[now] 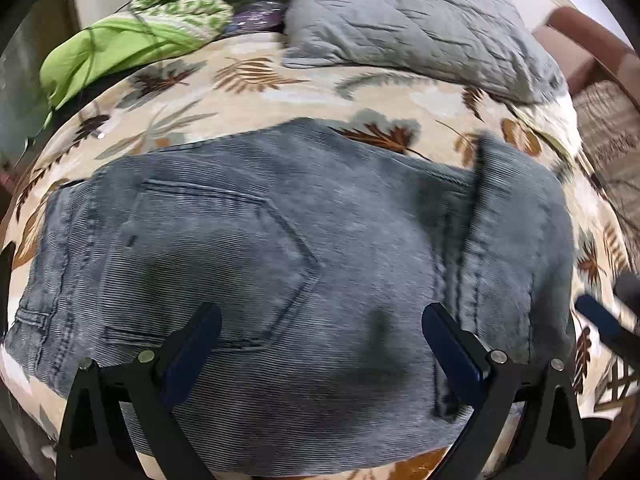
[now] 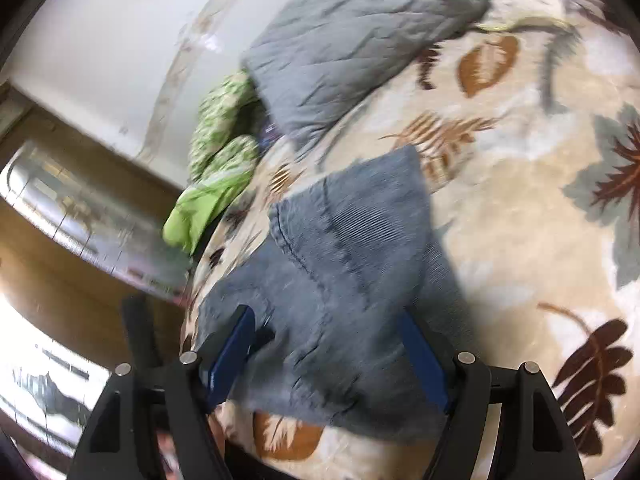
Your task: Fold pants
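Your left gripper hangs just above the pants, its fingers spread wide with nothing between them. Under it lies the seat of the pants, back pocket facing up, and a folded layer overlaps on the right side with a stitched seam running along its edge. At the far right edge of the left wrist view you can see a blue fingertip of your right gripper over the bedspread.

Your right gripper is also spread apart, gripping nothing, with the pants lying between and beyond the two blue pads. That view is blurred, so you cannot tell whether the pads touch the cloth.

The pants lie flat on the leaf-print bedspread, near its front edge. Farther back a gray quilted pillow rests on the bedspread. To its left sits a green patterned bundle above a plain green cloth.
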{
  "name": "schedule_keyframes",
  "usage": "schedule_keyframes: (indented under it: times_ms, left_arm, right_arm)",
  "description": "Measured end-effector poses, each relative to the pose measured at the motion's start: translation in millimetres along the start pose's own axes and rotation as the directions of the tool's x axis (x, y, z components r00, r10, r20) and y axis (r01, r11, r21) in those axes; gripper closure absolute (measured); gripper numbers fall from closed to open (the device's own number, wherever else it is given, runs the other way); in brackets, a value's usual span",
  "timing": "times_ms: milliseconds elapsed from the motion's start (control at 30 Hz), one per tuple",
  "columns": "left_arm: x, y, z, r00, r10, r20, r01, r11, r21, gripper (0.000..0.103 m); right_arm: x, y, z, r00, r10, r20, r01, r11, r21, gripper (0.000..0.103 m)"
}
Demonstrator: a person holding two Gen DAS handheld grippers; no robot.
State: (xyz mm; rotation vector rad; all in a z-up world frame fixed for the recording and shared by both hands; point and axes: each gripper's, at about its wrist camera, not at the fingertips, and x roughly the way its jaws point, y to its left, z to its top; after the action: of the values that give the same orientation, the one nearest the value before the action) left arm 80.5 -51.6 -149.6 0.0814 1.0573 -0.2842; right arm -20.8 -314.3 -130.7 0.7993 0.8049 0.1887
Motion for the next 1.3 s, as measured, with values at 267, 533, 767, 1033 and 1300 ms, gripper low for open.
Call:
schedule_keyframes:
  times_ms: [267,533,767,1033,1300]
  left_arm:
    - [1,-47,-18,0.999,-0.012,0.034,0.005,0.977,0.211,0.005]
    - [3,-46,-20,0.976,-0.209,-0.062,0.217,0.945,0.245,0.049]
    - [3,7,-1,0.946,-0.315,-0.073,0.318,0.947,0.037,0.068]
    - [3,7,3,0.897,-0.438,-0.065,0.435,0.899,-0.055,0.032]
    - [1,-43,-19,0.911,-0.387,-0.146,0.402,0.91,0.099,0.029]
  right_arm:
    - [43,-9,55,0.996,-0.084,-0.011,0.084,0.996,0.015,0.027]
    - [95,-21,64,0.982,0.155,-0.11,-0.135,0.977,0.168,0.026]
    - [31,-24,66,0.995,0.044,0.088,-0.05,0.996,0.075,0.026]
    - [5,-2,34,0.999,0.015,0.052,-0.01,0.996,-0.094,0.026]
    - [-9,-19,17,0.997,-0.049,0.058,0.053,0.996,-0.072,0.026]
